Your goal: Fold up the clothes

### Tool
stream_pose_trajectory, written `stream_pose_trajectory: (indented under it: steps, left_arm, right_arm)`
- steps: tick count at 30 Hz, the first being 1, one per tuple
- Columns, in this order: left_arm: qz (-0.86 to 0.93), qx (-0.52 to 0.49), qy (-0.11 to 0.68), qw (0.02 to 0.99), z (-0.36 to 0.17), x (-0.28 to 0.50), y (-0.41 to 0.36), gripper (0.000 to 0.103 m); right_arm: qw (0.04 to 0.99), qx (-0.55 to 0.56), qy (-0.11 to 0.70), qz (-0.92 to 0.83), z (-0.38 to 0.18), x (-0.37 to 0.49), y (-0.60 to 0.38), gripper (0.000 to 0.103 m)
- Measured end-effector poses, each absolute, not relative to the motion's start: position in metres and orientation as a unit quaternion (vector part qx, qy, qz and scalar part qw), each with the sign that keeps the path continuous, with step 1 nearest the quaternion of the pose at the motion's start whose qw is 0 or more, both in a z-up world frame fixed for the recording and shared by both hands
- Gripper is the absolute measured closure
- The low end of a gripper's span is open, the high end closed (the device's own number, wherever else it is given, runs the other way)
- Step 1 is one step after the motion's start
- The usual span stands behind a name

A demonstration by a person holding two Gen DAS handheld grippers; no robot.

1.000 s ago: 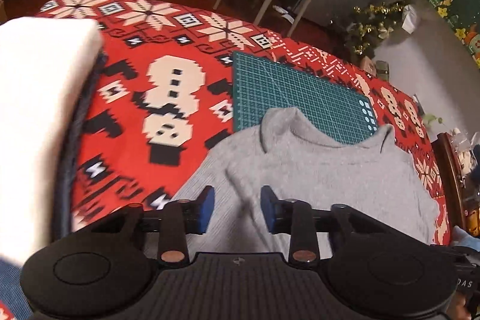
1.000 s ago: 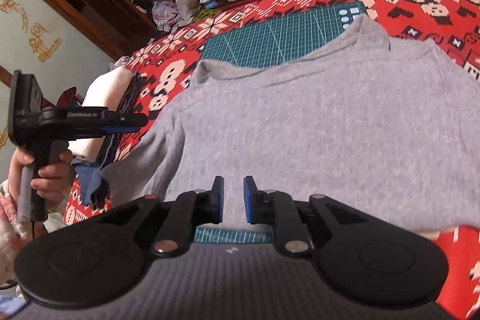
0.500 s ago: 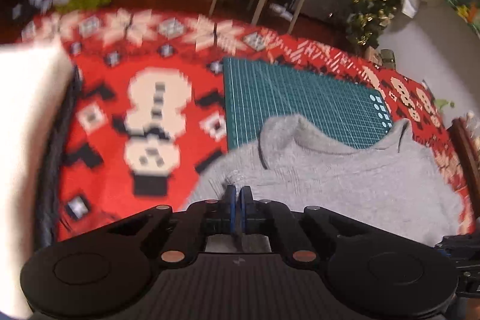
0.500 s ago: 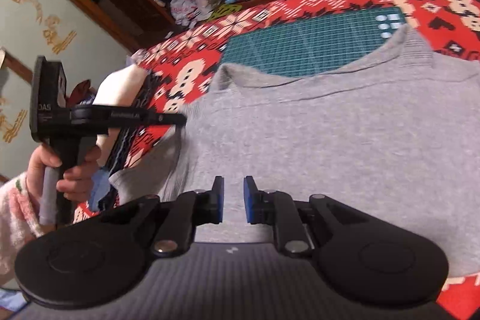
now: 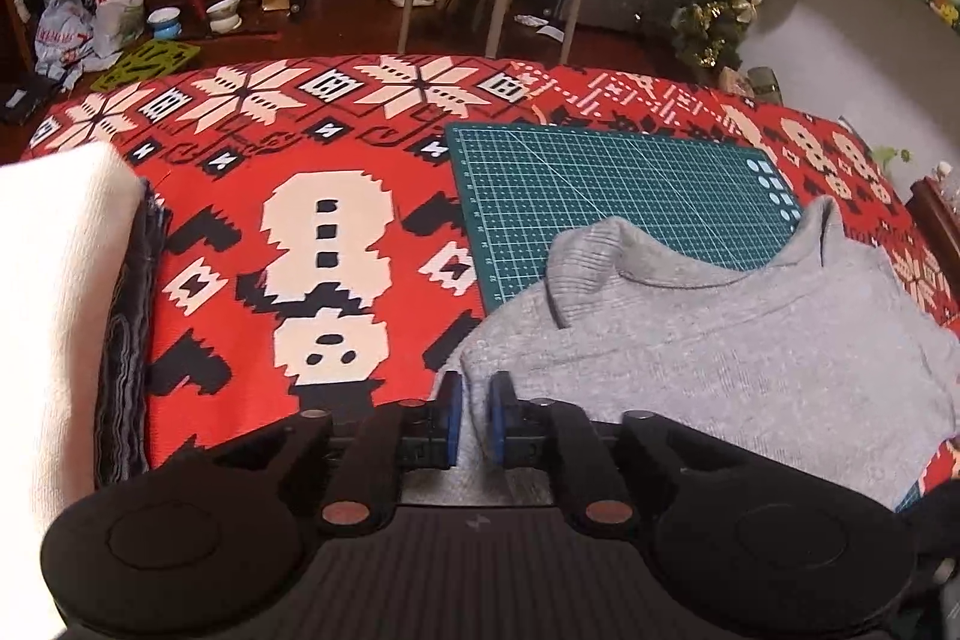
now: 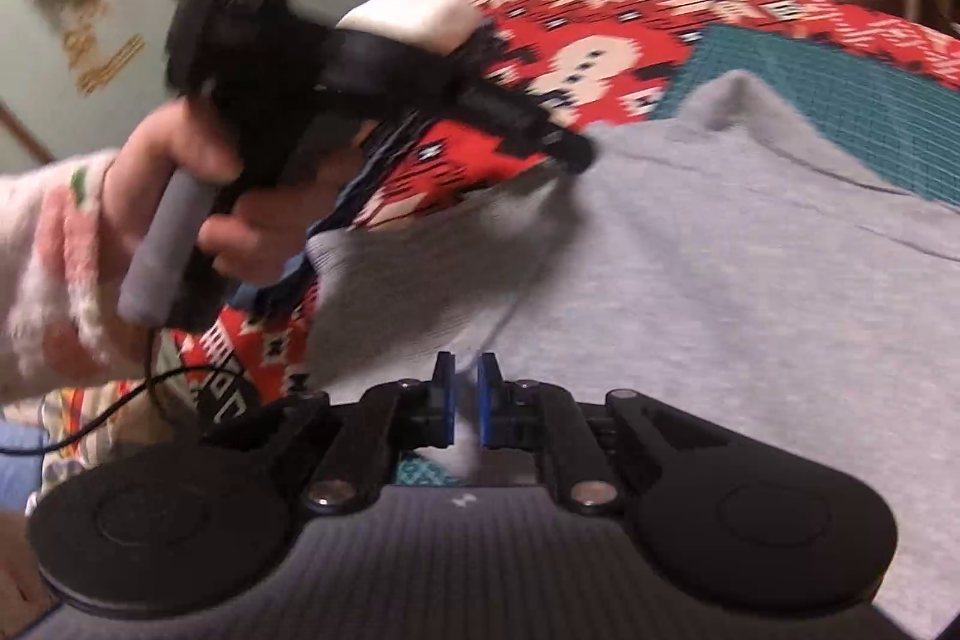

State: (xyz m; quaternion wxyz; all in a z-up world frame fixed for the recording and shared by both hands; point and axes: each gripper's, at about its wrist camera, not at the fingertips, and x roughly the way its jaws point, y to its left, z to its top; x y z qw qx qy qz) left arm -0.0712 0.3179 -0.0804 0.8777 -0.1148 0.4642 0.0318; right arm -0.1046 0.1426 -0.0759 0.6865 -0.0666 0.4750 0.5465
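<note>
The grey sweater is lying spread across the green cutting mat and the red patterned cover of the bench, filling the lower right of the left wrist frame. The left tongs are sitting at its left shoulder edge, jaws narrowly apart after just reopening, with knit between them but no firm clamp evident. The right tongs have just been closing on a ridge of the fabric near the lifted sleeve; whether the pads are pressing cannot be told through the blur. Both are placed, apparently, to carry the sleeve side inward. A folded stack is waiting at far left.
</note>
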Motion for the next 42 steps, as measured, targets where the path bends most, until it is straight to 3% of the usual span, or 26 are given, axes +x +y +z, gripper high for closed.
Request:
stream_pose_trajectory:
  steps: [10,18,29,35,42]
  left_arm:
    - [0.051,-0.161,0.458,0.872,-0.063,-0.128,0.337,0.082]
    - [0.013,-0.096,0.514,0.852,-0.042,-0.156,0.303,0.082]
    - [-0.030,-0.170,0.493,0.853,-0.094,-0.163,0.301,0.087]
    - [-0.020,-0.121,0.492,0.862,-0.089,-0.170,0.286,0.087]
    - [-0.018,-0.142,0.489,0.860,-0.086,-0.174,0.288,0.091]
  right_arm:
    - [0.676,-0.066,0.487,0.550,-0.087,-0.111,0.159,0.095]
    - [0.685,-0.115,0.496,0.521,-0.052,-0.084,0.169,0.094]
    - [0.729,-0.063,0.475,0.488,-0.077,-0.053,0.176,0.095]
    - [0.732,-0.090,0.450,0.503,-0.090,-0.055,0.192,0.096]
    - [0.742,-0.088,0.437,0.500,-0.086,-0.042,0.206,0.094]
